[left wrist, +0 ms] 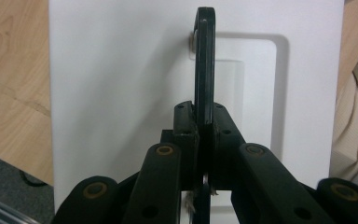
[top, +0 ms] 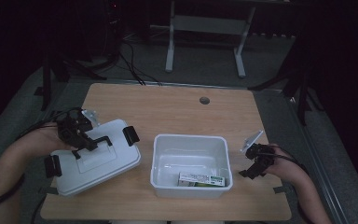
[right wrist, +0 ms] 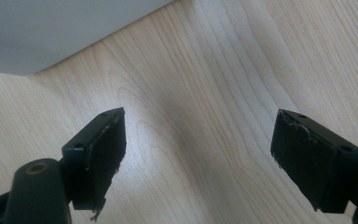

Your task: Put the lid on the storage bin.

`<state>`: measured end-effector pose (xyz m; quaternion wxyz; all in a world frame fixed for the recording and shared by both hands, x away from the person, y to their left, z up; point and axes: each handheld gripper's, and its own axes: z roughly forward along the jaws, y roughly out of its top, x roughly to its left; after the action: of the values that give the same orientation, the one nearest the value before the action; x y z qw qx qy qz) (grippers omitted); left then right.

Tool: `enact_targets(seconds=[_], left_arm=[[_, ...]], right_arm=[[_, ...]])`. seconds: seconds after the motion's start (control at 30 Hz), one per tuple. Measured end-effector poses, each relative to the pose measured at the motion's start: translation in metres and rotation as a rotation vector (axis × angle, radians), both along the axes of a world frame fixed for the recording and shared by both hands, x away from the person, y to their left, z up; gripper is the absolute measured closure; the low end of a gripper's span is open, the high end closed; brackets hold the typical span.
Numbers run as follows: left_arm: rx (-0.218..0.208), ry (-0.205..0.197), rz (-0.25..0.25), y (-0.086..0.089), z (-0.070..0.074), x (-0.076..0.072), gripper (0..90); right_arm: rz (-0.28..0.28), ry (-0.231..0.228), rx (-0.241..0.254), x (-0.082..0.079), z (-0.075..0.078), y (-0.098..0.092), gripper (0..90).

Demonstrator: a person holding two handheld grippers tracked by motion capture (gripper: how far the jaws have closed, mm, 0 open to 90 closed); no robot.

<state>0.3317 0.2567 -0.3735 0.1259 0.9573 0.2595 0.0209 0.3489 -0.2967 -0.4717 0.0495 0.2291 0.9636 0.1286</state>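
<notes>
A white lid [top: 103,163] with black latches at its ends [top: 130,135] hangs tilted over the table's left side. My left gripper [top: 85,143] is shut on the black handle [top: 98,141] on its top. In the left gripper view the handle [left wrist: 204,65] stands edge-on, pinched in my left gripper [left wrist: 204,123], with the lid [left wrist: 121,88] behind it. An open white bin [top: 189,138] sits mid-table with a small green-and-white box [top: 201,179] lying in it. My right gripper [top: 251,173] hovers open just right of the bin. Bare wood lies under my right gripper [right wrist: 198,154].
The wooden table [top: 177,109] has a round cable hole [top: 204,100] near its far edge. A corner of the bin [right wrist: 51,28] shows at the upper left of the right gripper view. A metal frame [top: 170,46] and cables stand on the floor behind the table.
</notes>
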Motion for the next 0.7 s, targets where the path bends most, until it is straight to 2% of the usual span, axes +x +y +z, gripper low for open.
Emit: enact_targets(seconds=[0.1, 0.3, 0.37, 0.4, 0.7], left_arm=[[0.012, -0.015, -0.01, -0.003, 0.006, 0.0, 84.2], [-0.004, -0.021, -0.024, -0.012, 0.018, 0.002, 84.2], [-0.005, -0.026, -0.038, -0.016, 0.022, 0.001, 84.1], [-0.004, -0.029, -0.062, -0.021, 0.026, 0.001, 84.2], [-0.014, -0.047, -0.101, -0.038, 0.04, 0.001, 84.3]], right_arm=[[0.003, 0.002, 0.0, 0.0, 0.0, 0.001, 17.7], [0.01, 0.005, -0.001, 0.0, -0.001, 0.002, 17.8], [0.007, 0.006, -0.001, -0.001, -0.002, 0.001, 17.8], [0.005, 0.006, 0.0, 0.0, -0.002, 0.001, 17.7], [0.006, 0.006, 0.0, -0.001, 0.0, 0.001, 17.8]])
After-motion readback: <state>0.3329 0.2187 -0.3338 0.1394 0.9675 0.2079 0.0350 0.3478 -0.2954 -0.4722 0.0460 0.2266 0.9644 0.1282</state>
